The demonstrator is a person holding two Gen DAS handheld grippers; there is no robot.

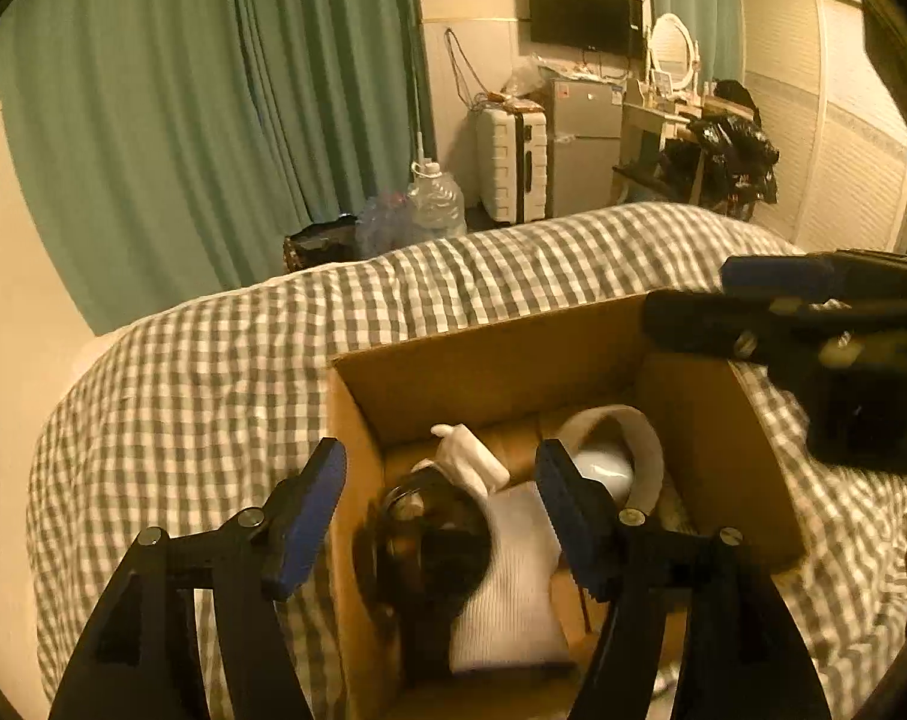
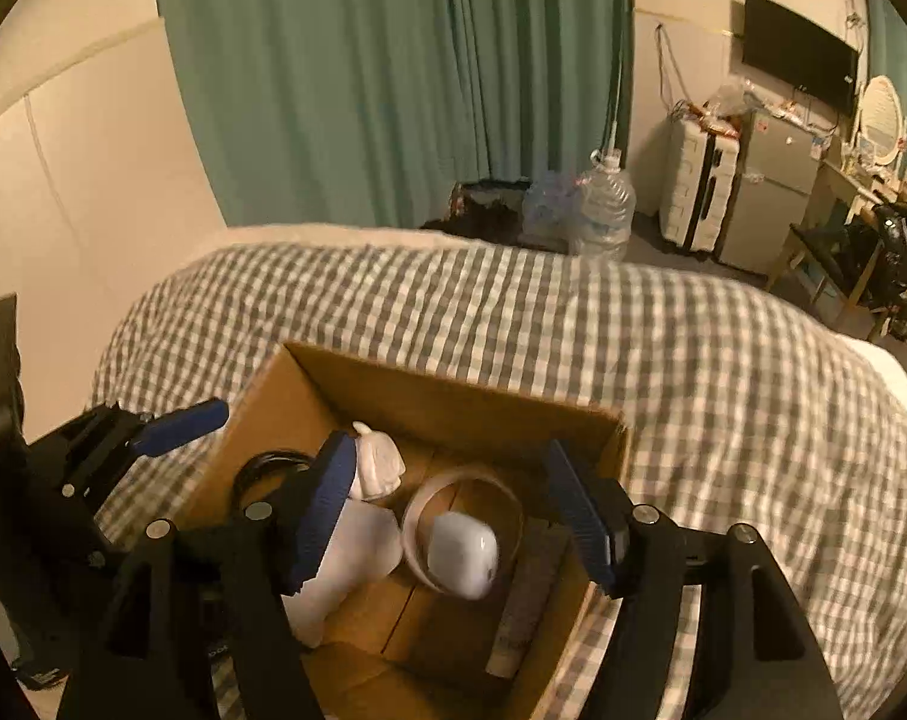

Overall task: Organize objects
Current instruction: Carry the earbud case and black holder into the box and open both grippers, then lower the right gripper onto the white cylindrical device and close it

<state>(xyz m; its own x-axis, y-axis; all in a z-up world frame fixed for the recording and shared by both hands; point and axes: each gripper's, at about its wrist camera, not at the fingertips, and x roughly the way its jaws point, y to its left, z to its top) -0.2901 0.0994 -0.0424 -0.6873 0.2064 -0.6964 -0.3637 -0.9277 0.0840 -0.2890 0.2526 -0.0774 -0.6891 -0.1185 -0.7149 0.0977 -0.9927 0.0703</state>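
An open cardboard box (image 1: 483, 360) (image 2: 453, 396) sits on the checked bed. Inside lie a black coiled thing (image 1: 429, 540), a white ribbed cloth (image 1: 513, 588), a small white figure-like object (image 1: 471, 459) (image 2: 378, 459), a pale tape ring (image 1: 645, 444) (image 2: 417, 510) and a white rounded case (image 1: 606, 468) (image 2: 462, 558). My left gripper (image 1: 441, 516) hangs open over the box's left side, the black thing below it and untouched. My right gripper (image 2: 453, 516) is open above the blurred white case, pads clear of it. Each gripper shows in the other's view: right (image 1: 783, 300), left (image 2: 177, 420).
The grey-checked bed cover (image 1: 213, 372) (image 2: 723, 372) spreads around the box. A dark flat strip (image 2: 528, 588) leans along the box's right wall. Beyond the bed are green curtains (image 1: 183, 120), water bottles (image 2: 603, 204), a white suitcase (image 1: 510, 168) and a small fridge (image 1: 582, 144).
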